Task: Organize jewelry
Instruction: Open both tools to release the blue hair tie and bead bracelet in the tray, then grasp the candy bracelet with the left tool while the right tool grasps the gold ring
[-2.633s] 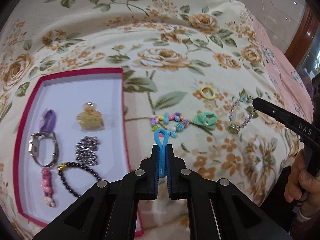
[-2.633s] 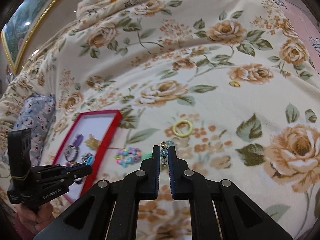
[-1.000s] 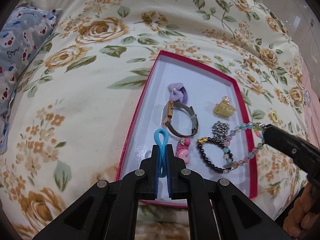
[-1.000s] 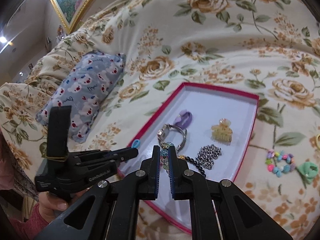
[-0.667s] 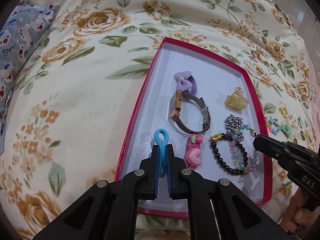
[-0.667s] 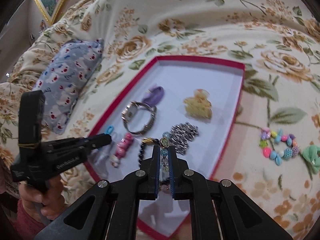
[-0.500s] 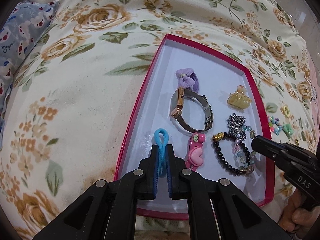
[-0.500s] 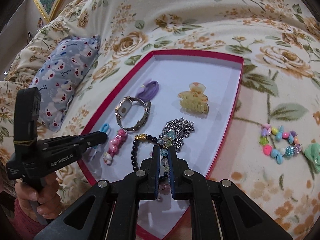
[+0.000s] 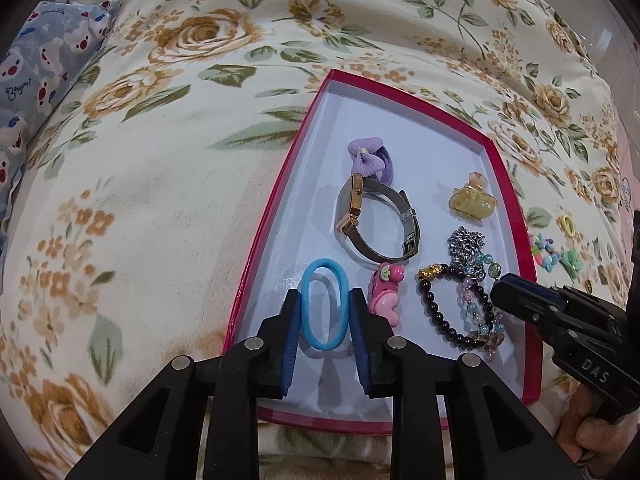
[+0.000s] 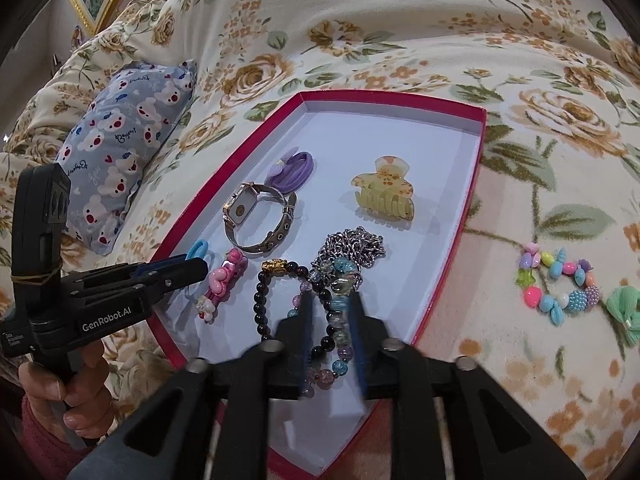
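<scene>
Both tongs lowered into tray [image 9: 508,184], jaws opening; left [image 10: 196,270] "GenRobot.AI", right [image 9: 502,294] "DAS".

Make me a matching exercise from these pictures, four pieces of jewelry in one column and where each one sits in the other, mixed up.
Things:
1. blue hair tie
2. wristwatch
3. pastel bead bracelet
4. yellow claw clip

Places:
A. on the floral blanket, outside the red box
B. between the left gripper's opening jaws
C. in the box, just below the purple bow tie
D. in the box, above the silver chain

Pairs: 1-B, 2-C, 3-A, 4-D
</scene>
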Available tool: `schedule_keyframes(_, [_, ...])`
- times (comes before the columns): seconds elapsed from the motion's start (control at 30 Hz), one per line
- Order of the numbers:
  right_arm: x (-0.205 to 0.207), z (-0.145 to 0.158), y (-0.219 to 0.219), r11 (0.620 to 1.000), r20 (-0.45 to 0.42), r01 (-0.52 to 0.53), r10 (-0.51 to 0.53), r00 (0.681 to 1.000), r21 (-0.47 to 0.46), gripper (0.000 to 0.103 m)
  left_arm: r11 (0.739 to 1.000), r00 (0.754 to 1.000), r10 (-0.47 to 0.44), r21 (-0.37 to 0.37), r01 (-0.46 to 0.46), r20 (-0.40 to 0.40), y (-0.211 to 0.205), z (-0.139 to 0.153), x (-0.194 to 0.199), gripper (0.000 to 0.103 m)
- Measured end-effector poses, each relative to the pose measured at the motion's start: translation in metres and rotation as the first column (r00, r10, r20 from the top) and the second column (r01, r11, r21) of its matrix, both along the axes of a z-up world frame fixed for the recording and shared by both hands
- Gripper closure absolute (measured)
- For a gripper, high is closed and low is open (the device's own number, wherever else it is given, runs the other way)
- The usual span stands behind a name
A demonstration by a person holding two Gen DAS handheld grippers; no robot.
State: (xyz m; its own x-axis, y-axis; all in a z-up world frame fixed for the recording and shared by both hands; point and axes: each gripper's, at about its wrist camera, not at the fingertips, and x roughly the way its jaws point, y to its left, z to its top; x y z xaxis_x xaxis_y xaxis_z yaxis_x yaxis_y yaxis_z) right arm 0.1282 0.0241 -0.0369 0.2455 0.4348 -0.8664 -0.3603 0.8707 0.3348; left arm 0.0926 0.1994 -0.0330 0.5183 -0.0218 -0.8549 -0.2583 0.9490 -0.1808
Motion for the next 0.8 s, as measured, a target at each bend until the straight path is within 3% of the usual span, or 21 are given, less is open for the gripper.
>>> schedule_keyframes(0.2, [-0.004, 0.013, -0.006, 1.000, 0.018, 0.013, -0.013, 1.000, 0.018, 0.072, 1.000, 1.000, 0.008, 0.006, -0.008, 0.011, -0.002, 0.007, -0.008, 0.067])
schedule_keyframes(0.37, [-0.013, 0.029, -0.021, 0.998, 0.044, 0.039, -0.041, 0.998, 0.041, 0.066, 1.000, 0.999, 0.007, 0.011, -0.008, 0.035, -0.008, 0.019, -0.017, 0.057])
schedule_keyframes(0.6, [-0.026, 0.045, -0.056, 0.993, 0.068, 0.105, -0.108, 0.992, 0.050, 0.057, 1.000, 0.998, -0.016, 0.002, 0.016, 0.055, -0.022, 0.030, -0.027, 0.054])
schedule_keyframes(0.8, [-0.035, 0.053, -0.092, 0.983, 0.084, 0.181, -0.184, 0.979, 0.041, 0.056, 0.998, 0.997, -0.057, -0.004, 0.057, 0.060, -0.041, 0.036, -0.029, 0.053])
